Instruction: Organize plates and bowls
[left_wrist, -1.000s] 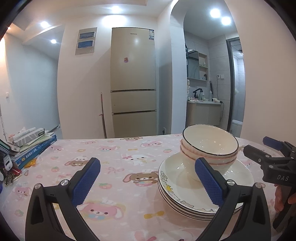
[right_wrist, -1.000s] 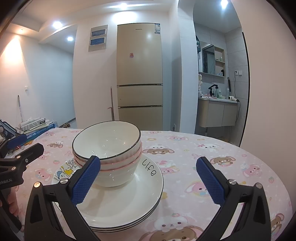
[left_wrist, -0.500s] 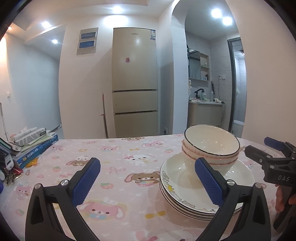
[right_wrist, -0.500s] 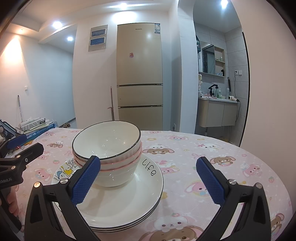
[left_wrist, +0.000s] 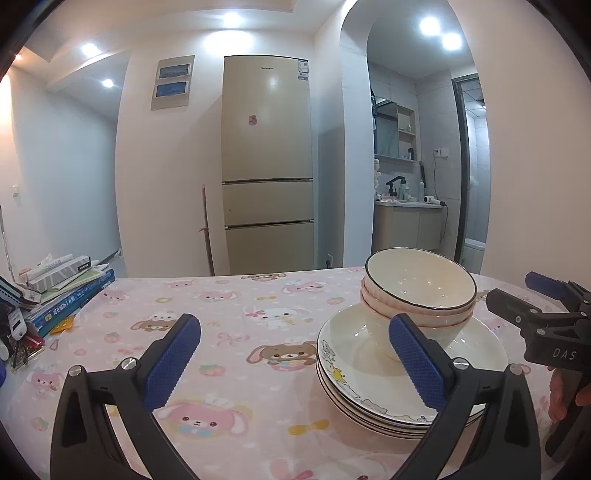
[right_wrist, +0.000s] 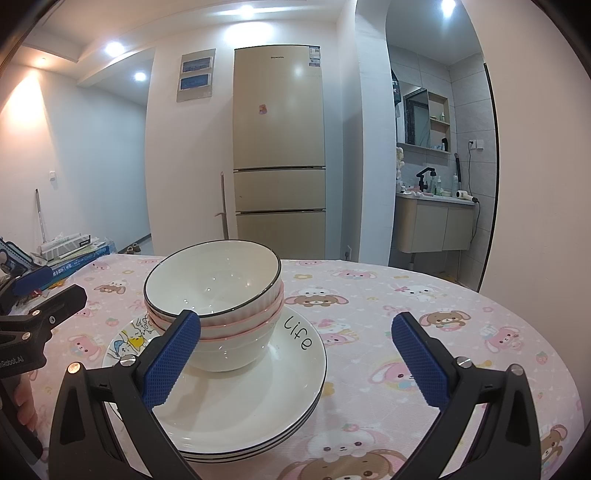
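Three cream ceramic bowls (right_wrist: 214, 295), nested one inside another, stand on a pile of white dinner plates (right_wrist: 258, 398) on the pink cartoon-print tablecloth surface (right_wrist: 424, 306). The top bowl has a thin dark rim, and the two below show pink edges. I count at least three plates by their dark rim lines, perhaps four; the top one carries the word "life" and a small cartoon drawing. The whole pile sits toward the right of the surface in the left wrist view (left_wrist: 402, 369).

The left gripper (left_wrist: 295, 358) is held low and level over the cloth, its blue-padded fingers spread wide with nothing between them; its right finger passes in front of the plate pile. The right gripper (right_wrist: 295, 358) also gapes wide and carries nothing, its left finger overlapping the bowls in the picture; I cannot tell whether it touches them. Each tool shows at the edge of the other's view, flanking the pile, with a bit of the holder's hand (left_wrist: 561, 391) on the handle.

At the far left edge of the surface lies a heap of books and boxes (left_wrist: 62, 291). Behind stands a tall beige three-door refrigerator (left_wrist: 267, 166).

Against a second ago, almost nothing differs: pile and grippers sit as before, the left view only slightly shifted.
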